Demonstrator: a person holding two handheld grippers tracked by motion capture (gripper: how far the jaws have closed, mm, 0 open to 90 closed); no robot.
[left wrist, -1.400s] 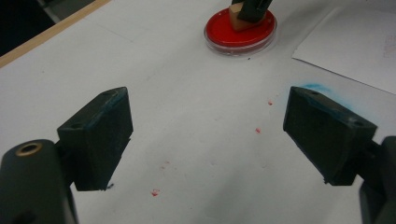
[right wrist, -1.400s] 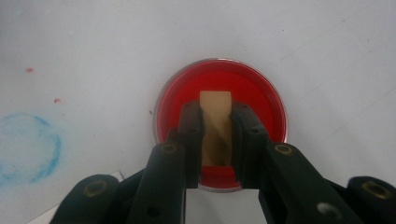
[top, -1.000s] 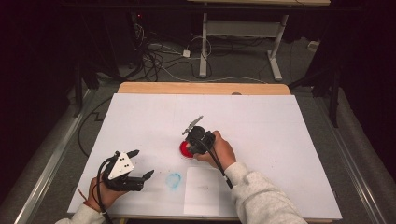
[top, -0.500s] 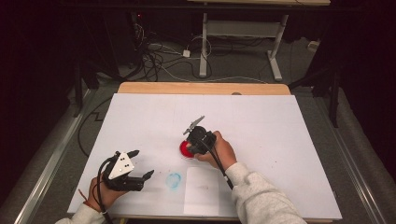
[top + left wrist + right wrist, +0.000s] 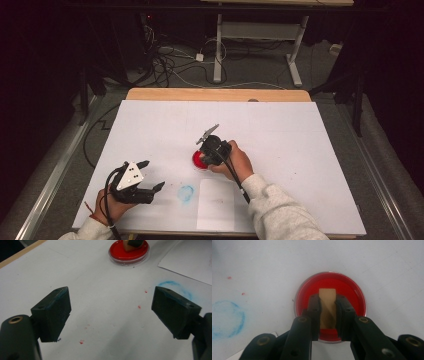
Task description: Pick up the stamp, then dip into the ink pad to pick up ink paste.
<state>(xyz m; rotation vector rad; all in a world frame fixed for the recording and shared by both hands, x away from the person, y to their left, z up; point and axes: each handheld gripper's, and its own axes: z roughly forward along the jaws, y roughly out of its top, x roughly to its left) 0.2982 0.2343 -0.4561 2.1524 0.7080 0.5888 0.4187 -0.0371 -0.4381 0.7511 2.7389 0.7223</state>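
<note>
Nearest the person, the left gripper (image 5: 150,176) hovers with jaws wide apart over the white table (image 5: 310,135), beside a blue smudge (image 5: 186,192). Farther in, the right gripper (image 5: 328,305) clamps a tan wooden block (image 5: 327,302) standing in a shallow round red-filled dish (image 5: 352,290).

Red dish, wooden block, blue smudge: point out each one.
red dish (image 5: 352,291): right gripper view, red floor right of the block.
wooden block (image 5: 327,296): right gripper view, top end above the jaws.
blue smudge (image 5: 186,193): high view, middle of the stain.
</note>
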